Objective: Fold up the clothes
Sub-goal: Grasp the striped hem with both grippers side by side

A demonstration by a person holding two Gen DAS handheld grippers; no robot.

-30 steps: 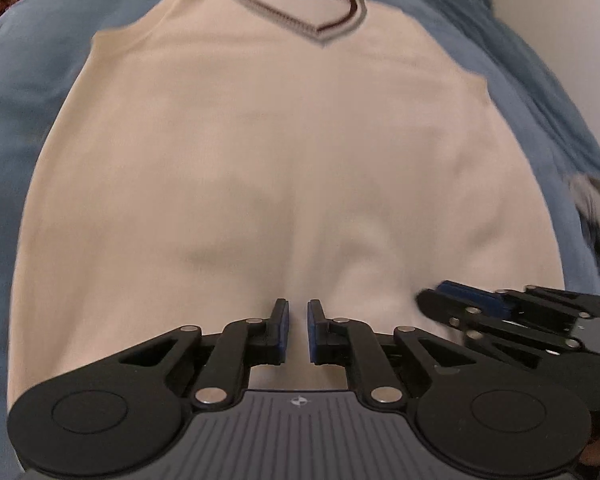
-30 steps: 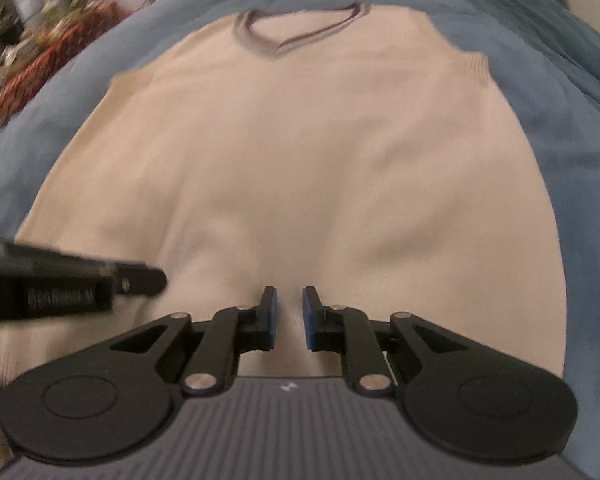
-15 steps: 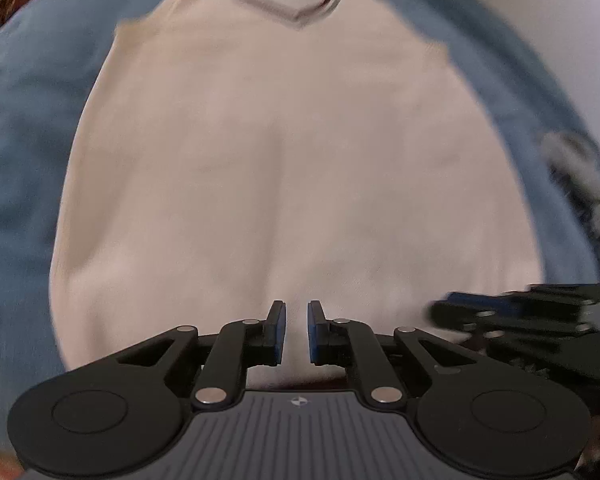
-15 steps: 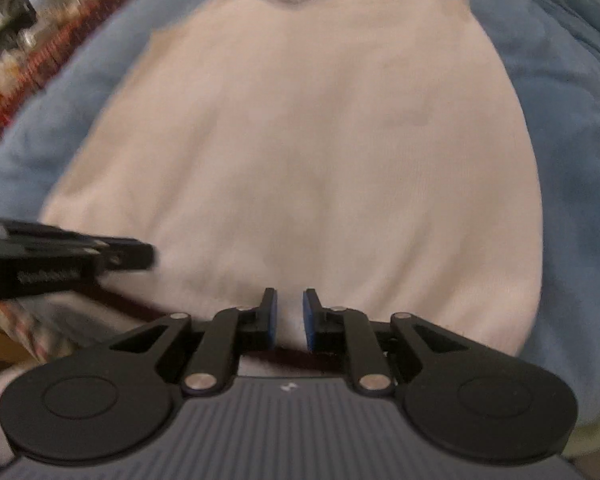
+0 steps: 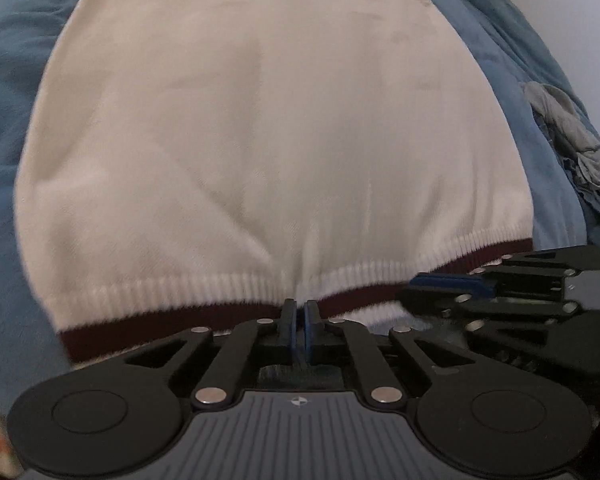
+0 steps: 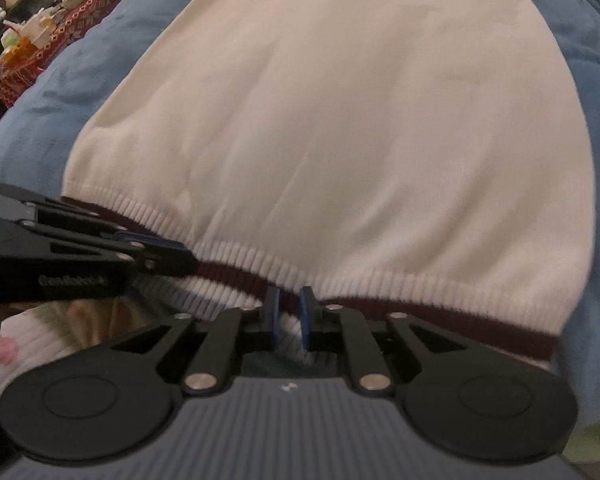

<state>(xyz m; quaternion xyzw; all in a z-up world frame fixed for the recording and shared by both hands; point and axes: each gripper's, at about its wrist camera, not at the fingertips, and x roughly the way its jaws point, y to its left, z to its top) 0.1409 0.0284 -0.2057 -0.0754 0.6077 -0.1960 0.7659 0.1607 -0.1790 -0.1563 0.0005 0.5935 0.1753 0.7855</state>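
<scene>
A cream sleeveless knit vest (image 5: pixel 280 120) lies flat on a blue bedspread (image 5: pixel 4 80), its V-neck at the far end. Its ribbed hem with a maroon band (image 5: pixel 180 316) runs across the near edge. My left gripper (image 5: pixel 299 312) is shut on the middle of that hem, and the knit puckers toward its tips. In the right wrist view the vest (image 6: pixel 360 120) fills the frame. My right gripper (image 6: pixel 289 308) is closing on the hem, with white ribbing between its blue pads. Each gripper shows in the other's view, the right gripper (image 5: pixel 416 284) and the left gripper (image 6: pixel 180 252).
A crumpled grey cloth (image 5: pixel 572 136) lies on the bedspread to the vest's right. A red patterned cloth with clutter (image 6: pixel 60 4) sits beyond the bed at far left. White fabric with a pink spot (image 6: pixel 16 344) shows below the bed's near edge.
Both grippers drew back from above the vest's body to its bottom hem. Their jaws narrowed onto the ribbed edge. The V-neck slid to the top of both views.
</scene>
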